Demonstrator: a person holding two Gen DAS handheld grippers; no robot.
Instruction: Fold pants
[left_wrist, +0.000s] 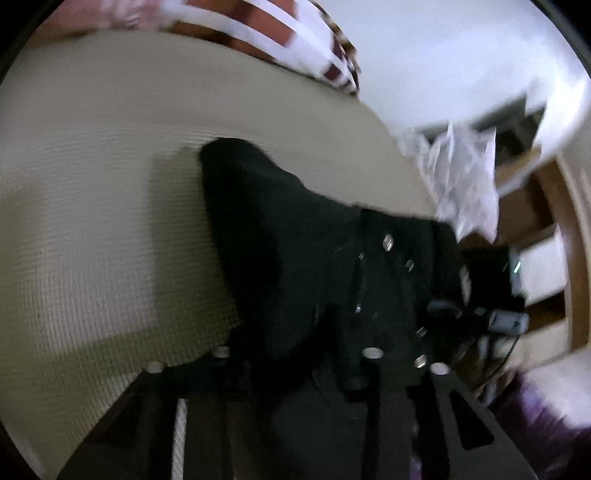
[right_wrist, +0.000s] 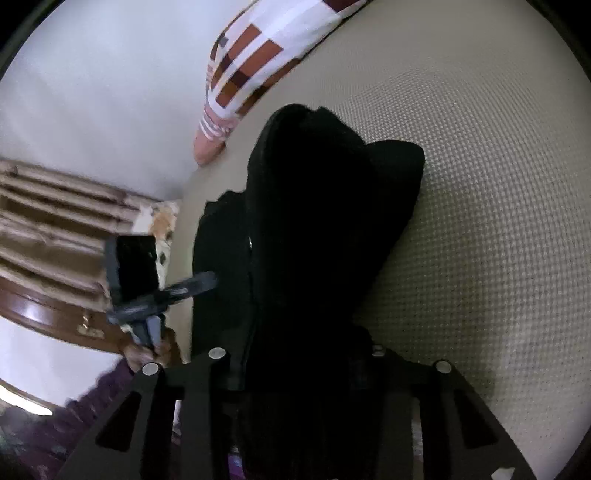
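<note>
Black pants (left_wrist: 280, 236) with metal studs hang in a bunch over a beige woven surface (left_wrist: 92, 206). My left gripper (left_wrist: 295, 373) is shut on the pants, and the cloth drapes over its fingers. In the right wrist view the same pants (right_wrist: 314, 240) hang as a dark fold above the beige surface (right_wrist: 480, 221). My right gripper (right_wrist: 299, 373) is shut on the pants, its fingertips hidden by the cloth. The other gripper (right_wrist: 162, 291) shows at the left of that view, touching the pants' edge.
A checked brown and white pillow (right_wrist: 255, 55) lies at the far edge of the beige surface, also in the left wrist view (left_wrist: 280, 33). A white wall (right_wrist: 92, 92), wooden shelves (left_wrist: 535, 258) and a crumpled white plastic bag (left_wrist: 461, 177) stand beyond.
</note>
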